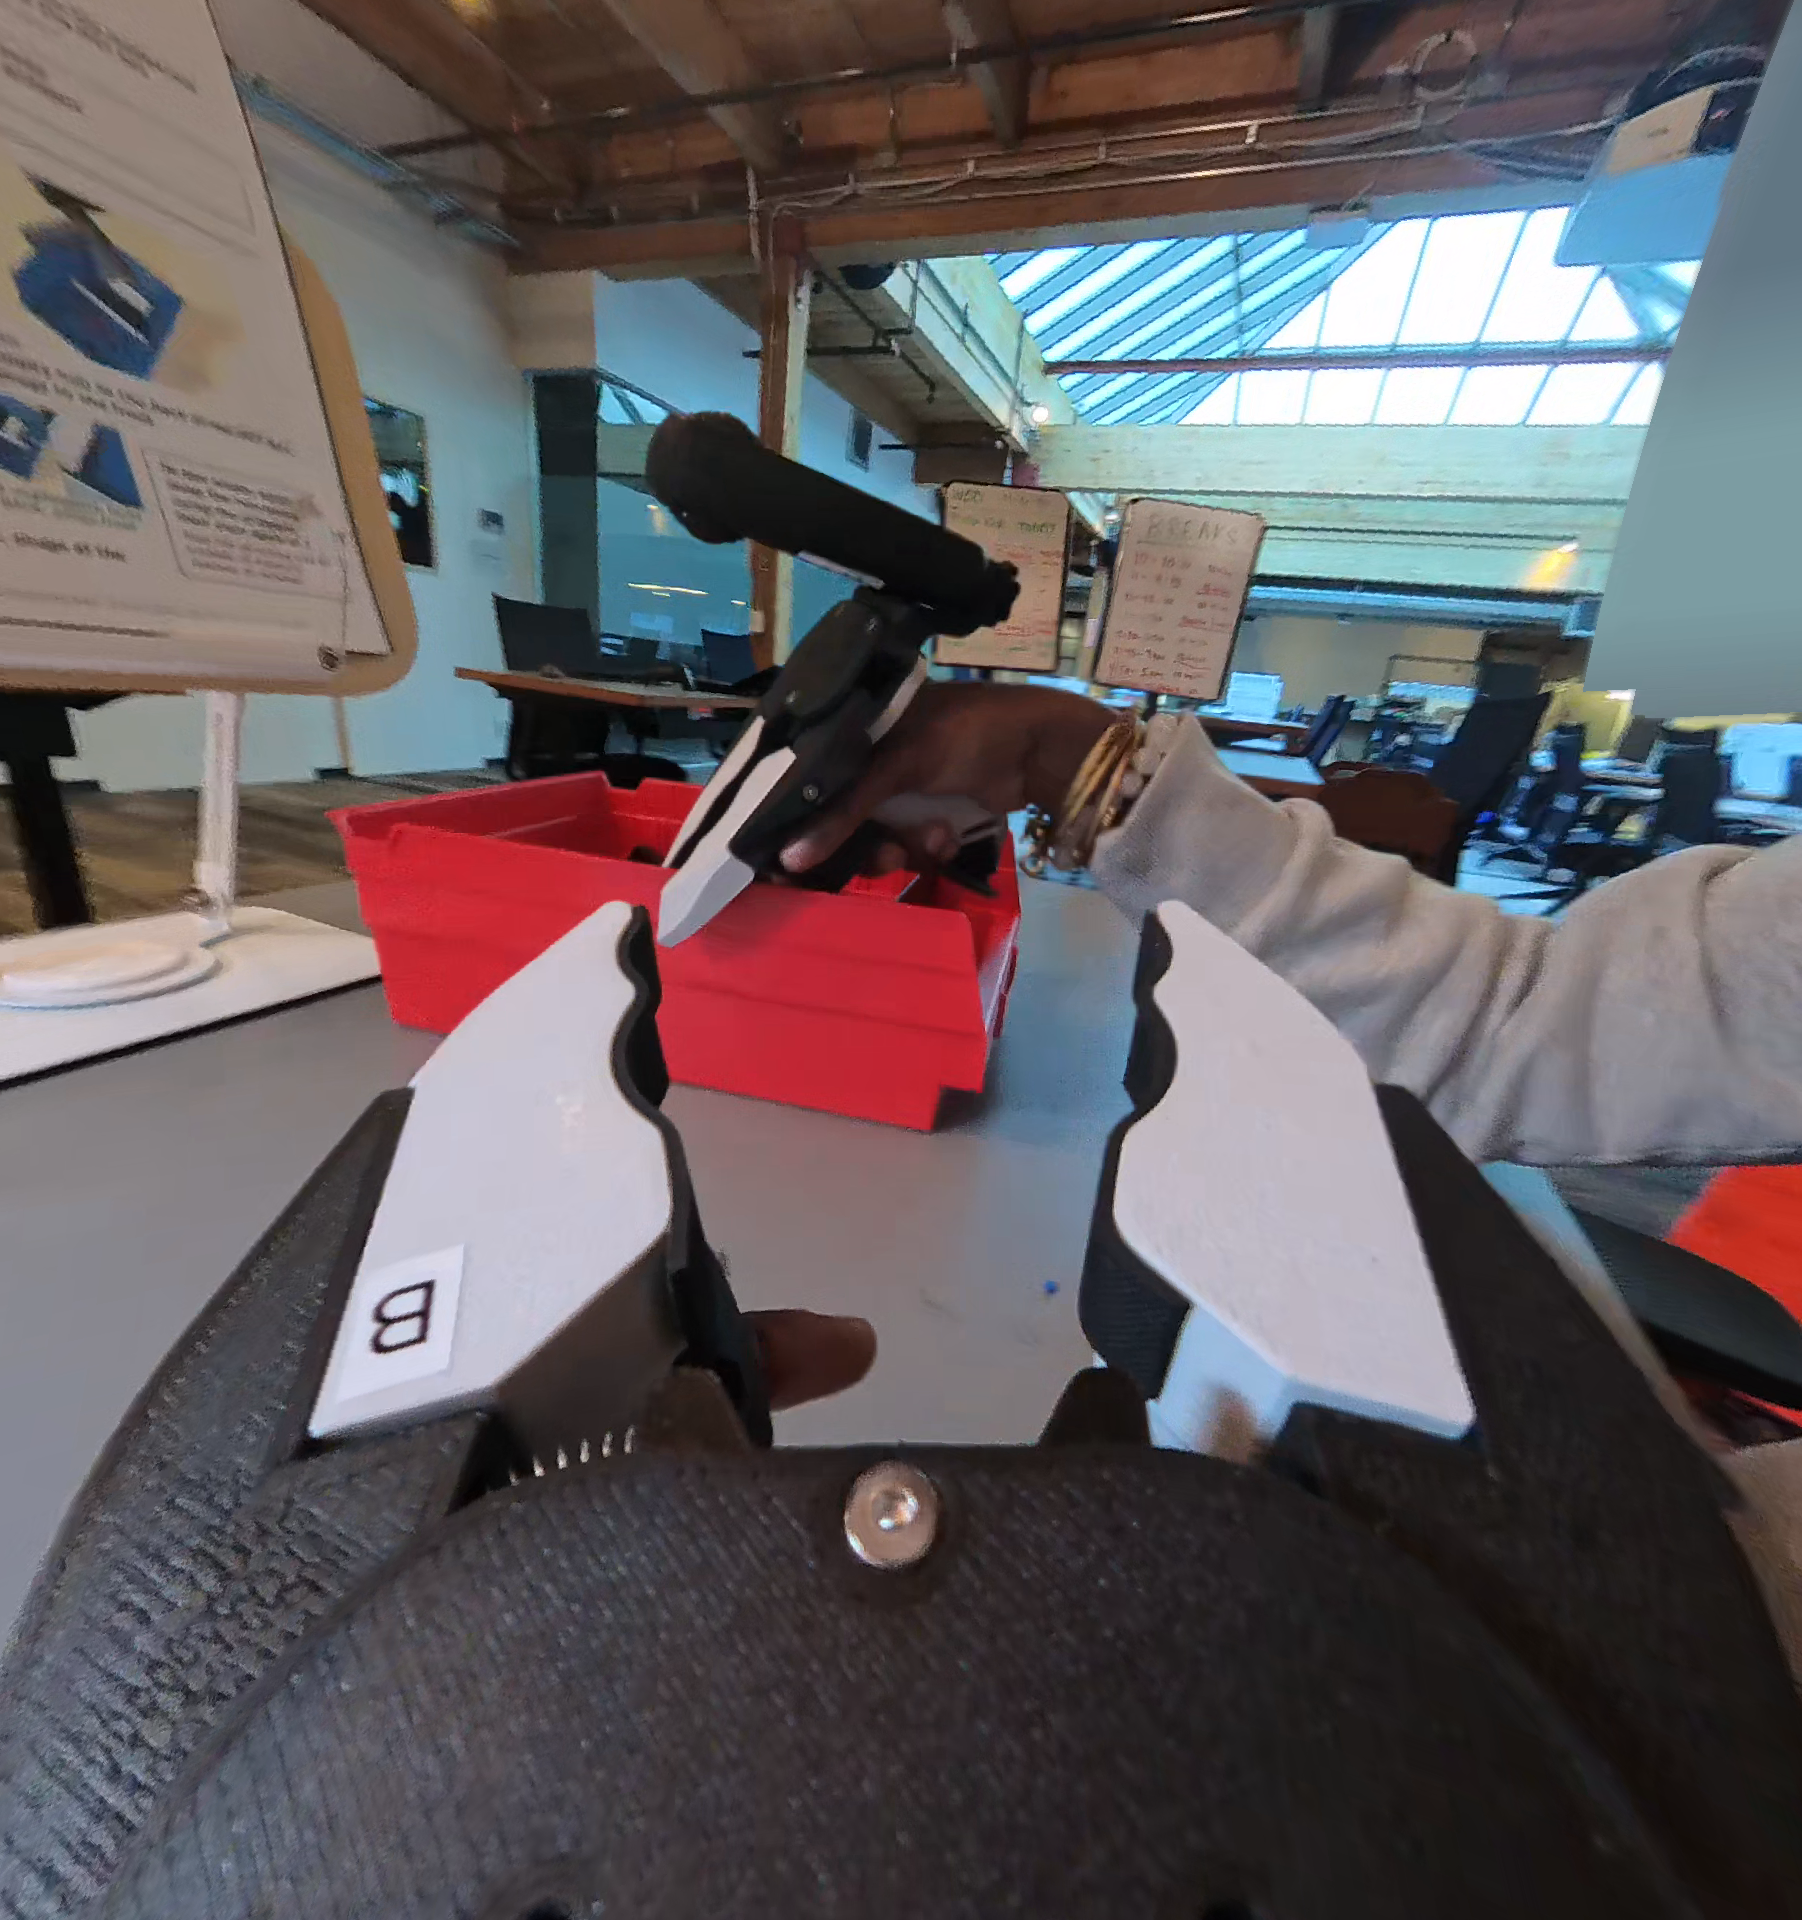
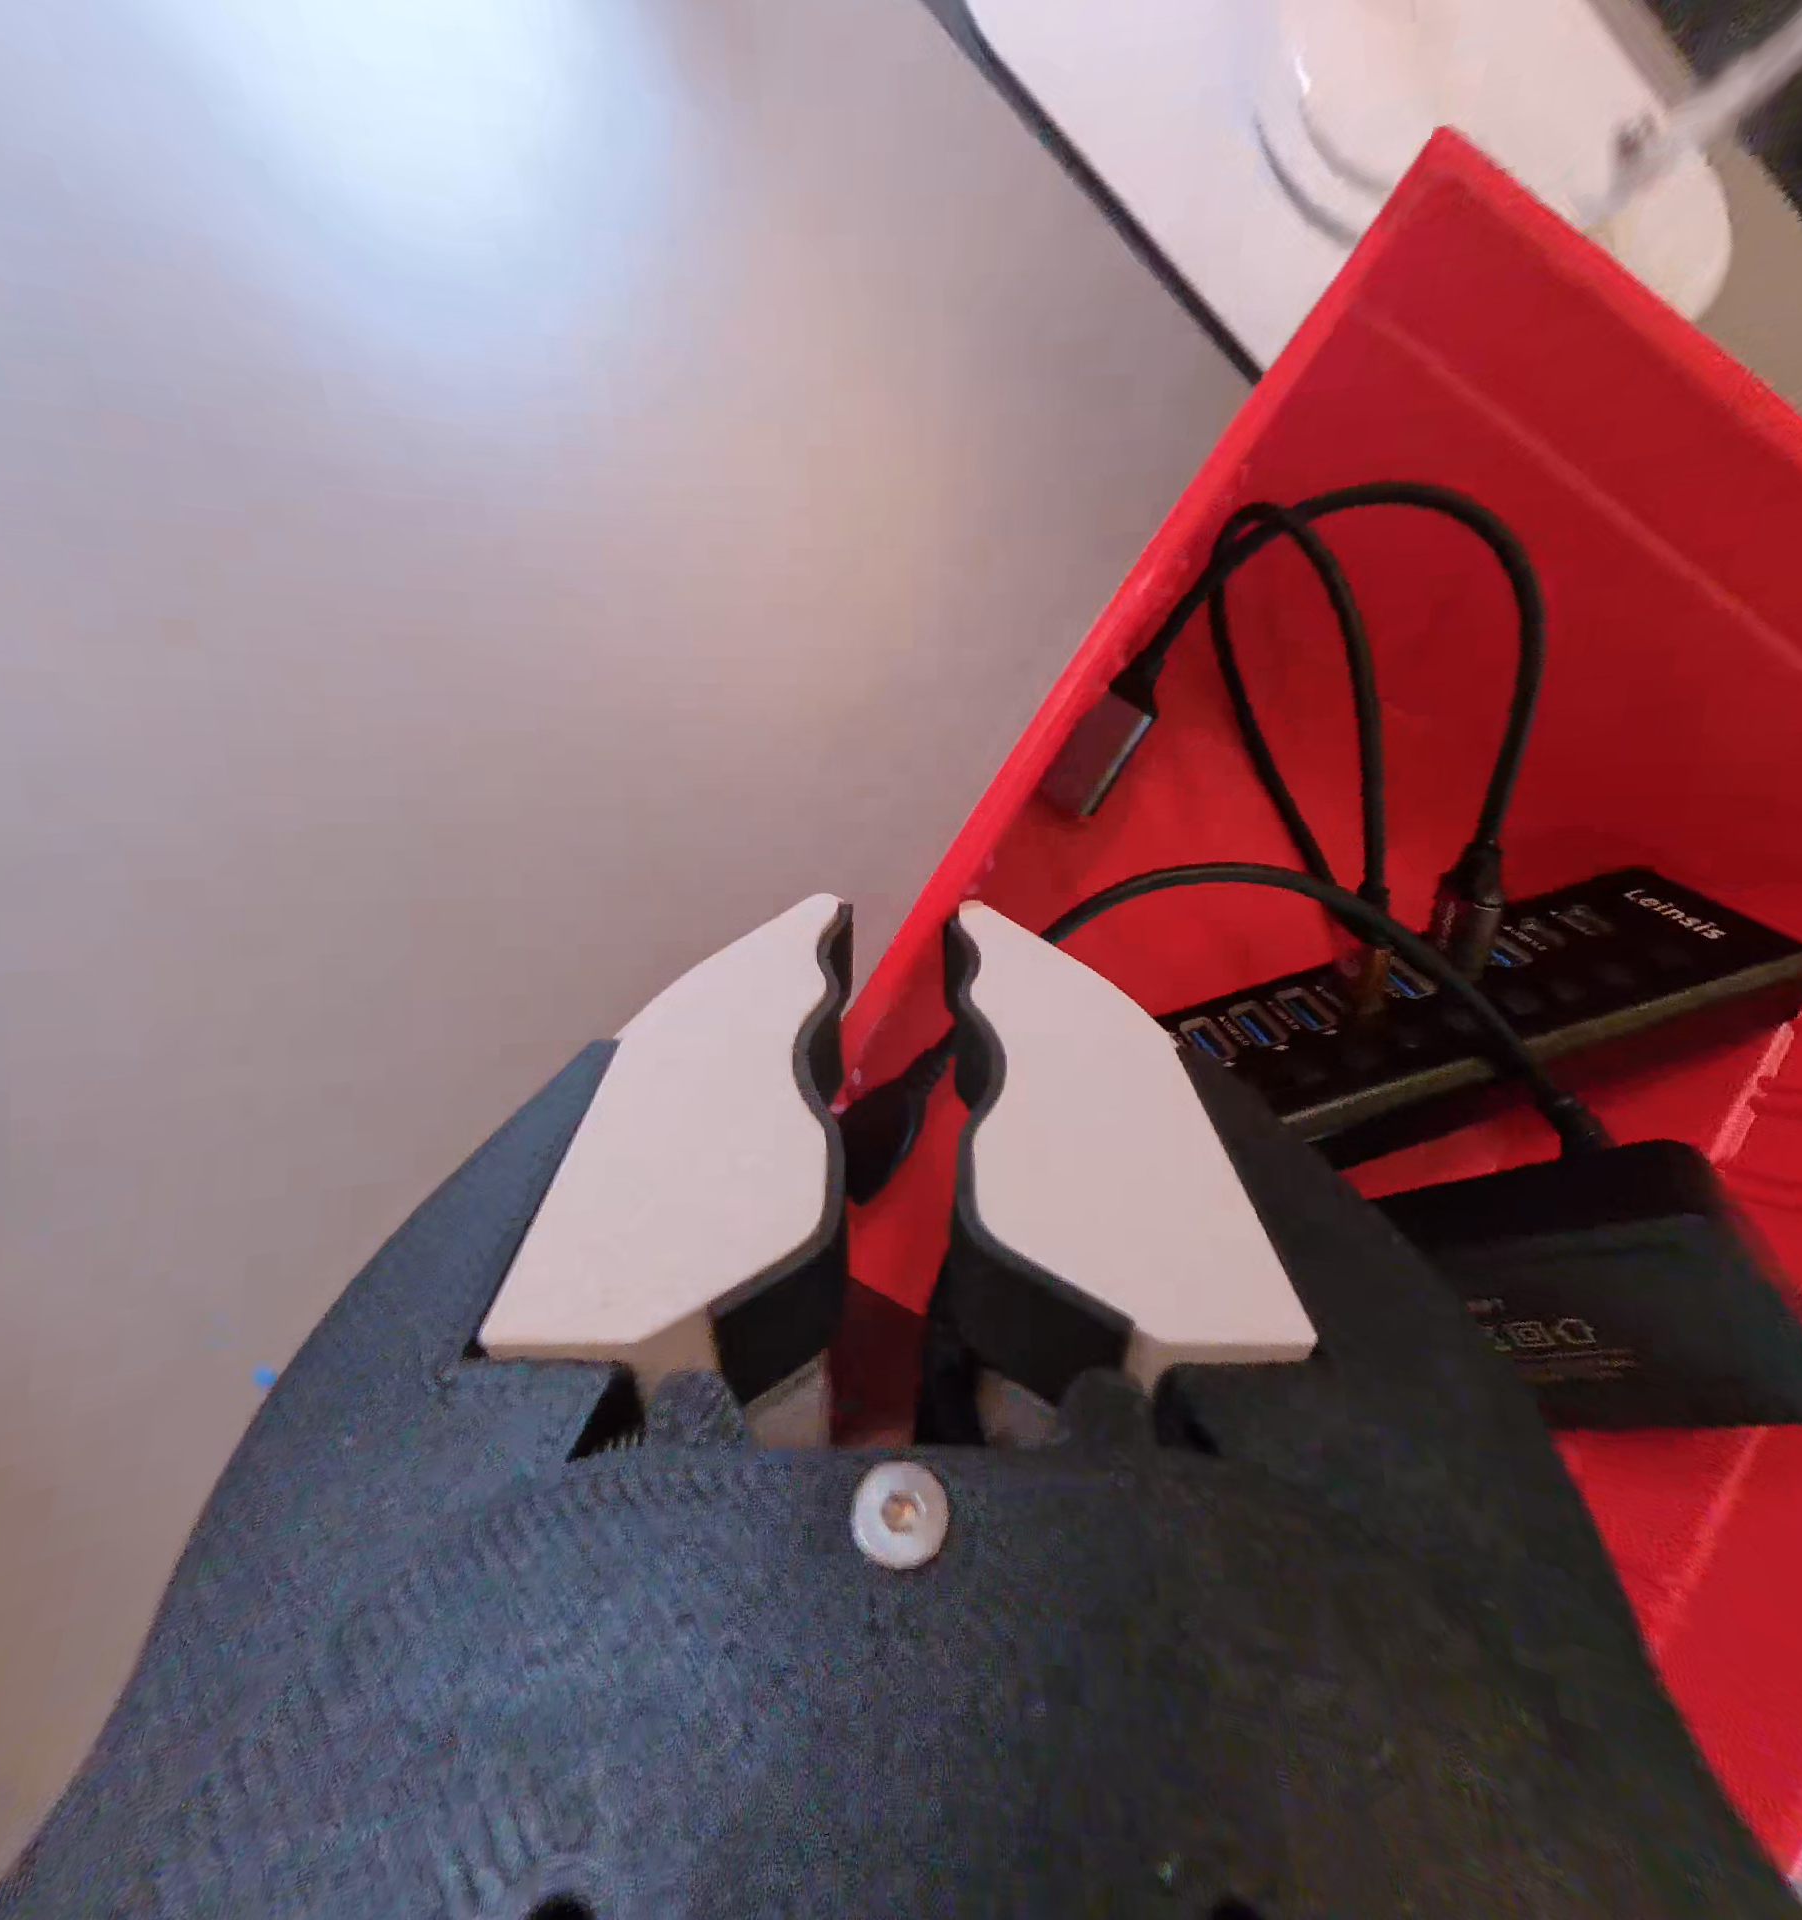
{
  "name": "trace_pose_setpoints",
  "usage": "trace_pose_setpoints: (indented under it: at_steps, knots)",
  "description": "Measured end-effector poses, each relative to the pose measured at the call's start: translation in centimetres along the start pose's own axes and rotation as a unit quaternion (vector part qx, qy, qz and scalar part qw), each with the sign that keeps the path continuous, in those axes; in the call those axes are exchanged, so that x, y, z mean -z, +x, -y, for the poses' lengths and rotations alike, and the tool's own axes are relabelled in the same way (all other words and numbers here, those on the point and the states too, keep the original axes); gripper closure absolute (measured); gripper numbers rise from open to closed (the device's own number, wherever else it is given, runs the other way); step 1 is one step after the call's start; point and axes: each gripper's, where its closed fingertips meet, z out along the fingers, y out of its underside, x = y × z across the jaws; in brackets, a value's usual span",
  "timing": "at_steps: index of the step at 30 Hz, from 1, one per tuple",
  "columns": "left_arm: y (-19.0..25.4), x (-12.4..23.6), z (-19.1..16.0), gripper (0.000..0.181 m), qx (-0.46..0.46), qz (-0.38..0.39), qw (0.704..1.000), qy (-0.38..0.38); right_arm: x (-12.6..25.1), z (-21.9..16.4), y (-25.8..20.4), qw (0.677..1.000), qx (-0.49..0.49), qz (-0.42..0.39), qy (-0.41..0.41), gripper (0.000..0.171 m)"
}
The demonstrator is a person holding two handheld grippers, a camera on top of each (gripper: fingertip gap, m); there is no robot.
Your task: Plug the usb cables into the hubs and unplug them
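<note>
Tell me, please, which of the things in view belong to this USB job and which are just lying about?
Job: long hub, flat hub, cables, loose plug, red bin, right gripper.
Lying about: instruction sheet, white stand, whiteboards.

Ahead of you a bare timber ceiling with exposed beams (image 1: 876, 125) runs back to a sloped glass skylight (image 1: 1375, 322) that pours daylight into the room. A wooden post (image 1: 781, 436) stands mid-room, two handwritten whiteboards (image 1: 1177, 597) beside it. Black office chairs (image 1: 1520, 769) and long desks (image 1: 585, 686) fill the floor behind. To your left, a white wall (image 1: 481, 343). The smooth grey tabletop (image 1: 149, 1247) spreads beneath you.
</note>
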Motion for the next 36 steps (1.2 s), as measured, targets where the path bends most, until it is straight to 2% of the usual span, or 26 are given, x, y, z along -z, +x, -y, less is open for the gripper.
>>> trace_pose_setpoints:
  at_steps: [1,4,8,12,18,29,32,36]
  knots:
    - [-0.3,0.1,0.0,0.095,-0.016,0.013,1.000,-0.002,-0.5,1.1,-1.2,1.000,0.009,0.002,0.017,0.155]
    - [-0.7,0.3,0.0,0.097,-0.073,0.040,0.996,-0.018,-1.2,3.5,-4.6,0.998,0.038,0.014,0.052,0.157]
    - [0.6,0.3,0.3,0.107,-0.120,0.018,0.992,-0.019,-1.6,5.5,-9.2,0.992,0.059,0.071,0.081,0.156]
    - [1.2,0.2,-0.1,0.107,-0.137,0.009,0.990,-0.031,-1.8,6.9,-12.1,0.988,0.080,0.089,0.100,0.156]
    - [1.5,0.2,0.1,0.107,-0.151,0.009,0.988,-0.030,-1.9,7.6,-12.8,0.986,0.109,0.048,0.112,0.157]
    - [2.1,0.2,-0.1,0.110,-0.165,-0.004,0.986,-0.033,-2.0,7.8,-12.8,0.986,0.111,0.043,0.120,0.157]
    - [3.7,0.3,0.2,0.114,-0.163,-0.046,0.985,-0.027,-2.1,8.1,-13.1,0.985,0.106,0.049,0.123,0.156]
    - [8.2,1.1,0.6,0.127,-0.133,-0.179,0.975,-0.008,-2.5,9.1,-14.4,0.985,0.087,0.061,0.135,0.155]
